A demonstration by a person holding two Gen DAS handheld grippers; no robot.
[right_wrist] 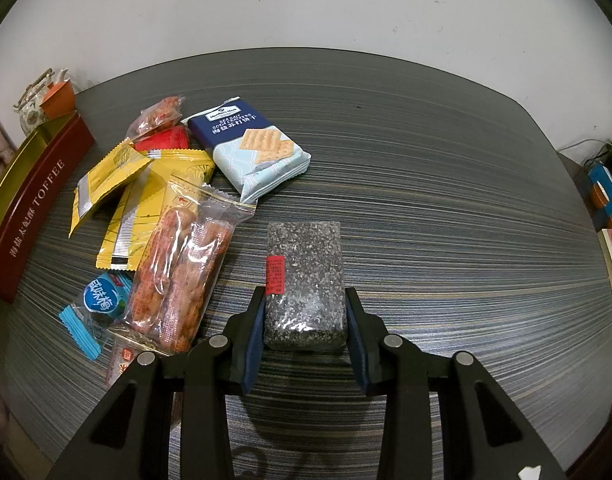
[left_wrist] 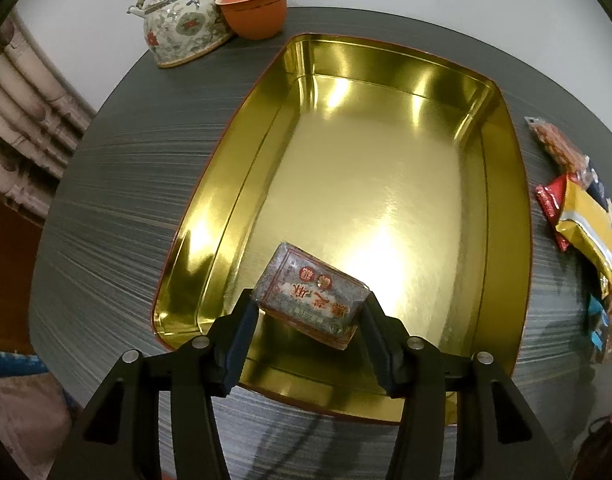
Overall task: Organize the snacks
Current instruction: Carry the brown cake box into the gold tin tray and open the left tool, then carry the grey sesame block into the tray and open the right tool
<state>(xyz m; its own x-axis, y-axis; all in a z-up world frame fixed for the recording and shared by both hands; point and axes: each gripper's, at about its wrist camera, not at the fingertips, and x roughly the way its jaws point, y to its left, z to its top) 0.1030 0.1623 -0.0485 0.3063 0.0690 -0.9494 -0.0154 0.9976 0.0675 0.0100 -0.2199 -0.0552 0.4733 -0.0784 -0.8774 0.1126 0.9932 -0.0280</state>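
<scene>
A gold-lined tin (left_wrist: 506, 200) with red outer walls lies open on the dark striped table. Over its near end, a grey wrapped block (left_wrist: 306, 288) with red characters sits tilted between the pads of my left gripper (left_wrist: 310, 300), which is shut on it. In the right wrist view my right gripper (right_wrist: 306, 294) is shut on a black speckled block (right_wrist: 306, 280) with a red label, lying on the table. Left of it is a pile of snacks: a blue cracker pack (right_wrist: 253, 148), yellow packets (right_wrist: 145, 184), a clear packet of orange sticks (right_wrist: 181, 276) and a blue candy (right_wrist: 93, 312).
A flowered teapot (left_wrist: 181, 24) and an orange lidded cup (left_wrist: 253, 8) stand at the table's far corner behind the tin. The tin's red side (right_wrist: 33, 192) lies left of the snack pile. A white wall runs behind the table; books and cables (right_wrist: 606, 196) sit off its right edge.
</scene>
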